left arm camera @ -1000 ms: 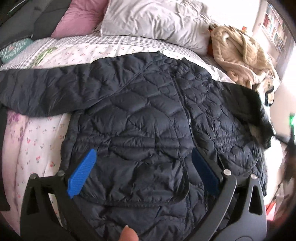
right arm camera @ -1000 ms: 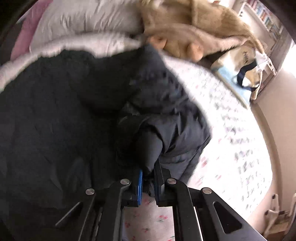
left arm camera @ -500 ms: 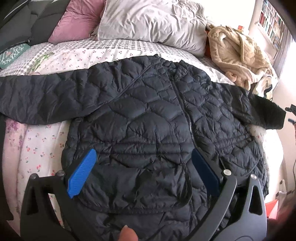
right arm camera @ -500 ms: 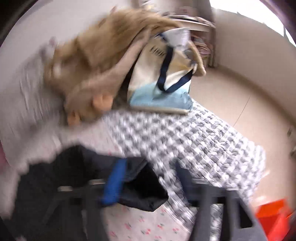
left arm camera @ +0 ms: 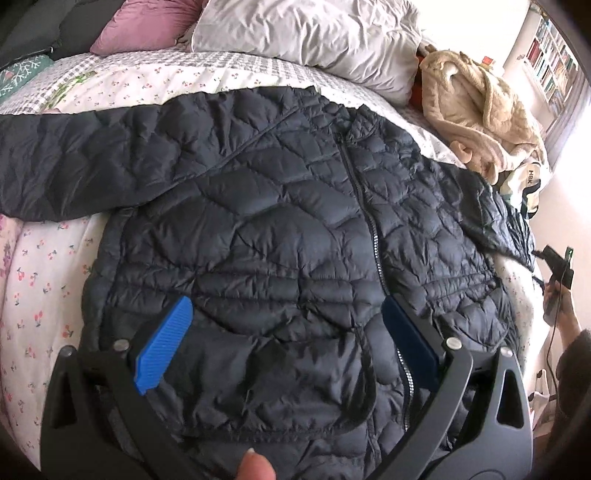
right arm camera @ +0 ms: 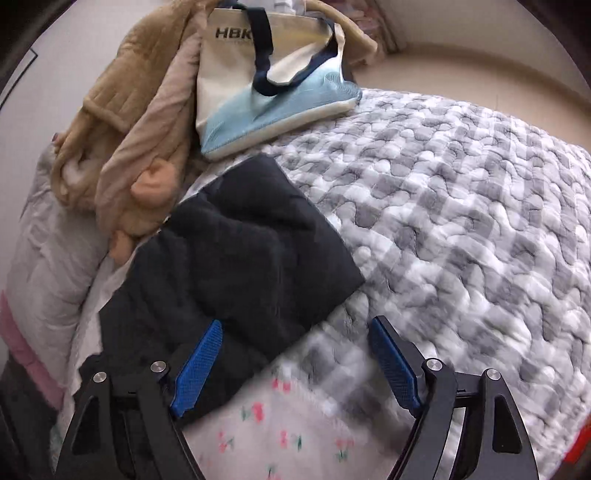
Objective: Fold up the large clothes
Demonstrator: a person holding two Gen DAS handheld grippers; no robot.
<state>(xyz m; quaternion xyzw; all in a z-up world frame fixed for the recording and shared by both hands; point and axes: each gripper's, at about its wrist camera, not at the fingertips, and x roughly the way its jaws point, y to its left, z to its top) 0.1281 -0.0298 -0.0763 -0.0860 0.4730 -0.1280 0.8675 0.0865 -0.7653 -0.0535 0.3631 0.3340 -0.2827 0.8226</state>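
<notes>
A dark navy quilted jacket (left arm camera: pixel 258 203) lies face up and zipped on the bed, both sleeves spread out to the sides. My left gripper (left arm camera: pixel 286 306) hovers open over the jacket's lower front, its blue pads (left arm camera: pixel 162 347) wide apart and holding nothing. In the right wrist view the jacket's right sleeve (right arm camera: pixel 240 251) lies flat on the bedcover. My right gripper (right arm camera: pixel 295 325) is open just short of the cuff and its jaws are closing. Between them is mostly bedcover, with the sleeve's edge beside the left pad (right arm camera: pixel 199 365).
The bed (left arm camera: pixel 40 266) has a floral sheet and a grey checked quilt (right arm camera: pixel 461 221). A grey pillow (left arm camera: pixel 306 33) and a pink one (left arm camera: pixel 140 29) sit at the head. A beige robe (right arm camera: pixel 122 122) and a tote bag (right arm camera: pixel 273 81) lie past the right sleeve. A bookshelf (left arm camera: pixel 554 62) stands far right.
My right gripper let go of the sleeve, opened wide and swung out to the right; the sleeve now lies stretched flat. My left gripper sank slightly toward the jacket.
</notes>
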